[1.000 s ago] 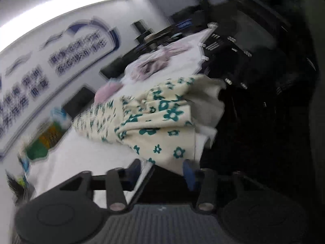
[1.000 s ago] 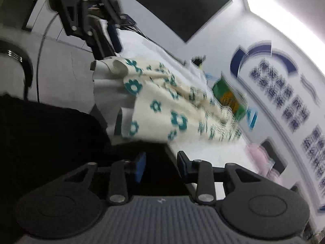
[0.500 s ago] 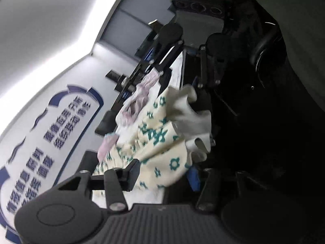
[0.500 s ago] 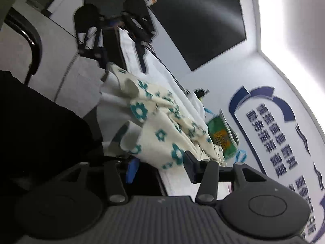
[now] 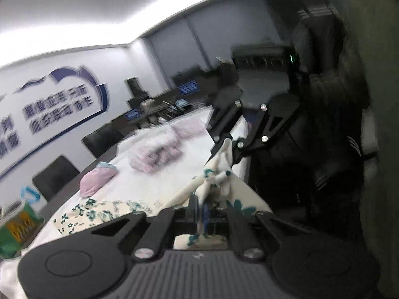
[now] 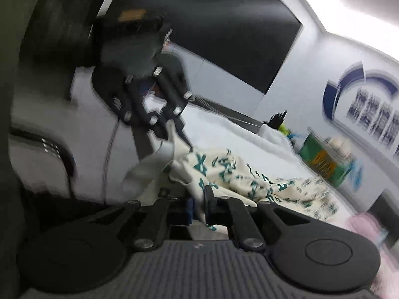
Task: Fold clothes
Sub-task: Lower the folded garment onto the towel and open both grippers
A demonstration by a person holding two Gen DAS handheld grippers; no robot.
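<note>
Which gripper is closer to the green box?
Right. The right gripper pinches the cream flowered cloth on the side of the green box; the left gripper pinches the far end.

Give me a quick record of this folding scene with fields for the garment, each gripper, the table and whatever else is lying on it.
garment: cream floral garment, one end lifted, the rest on the table
left gripper: just closed, shut on the garment
right gripper: just closed, shut on the garment
table: white cover
other items: pink clothes, green bag
</note>
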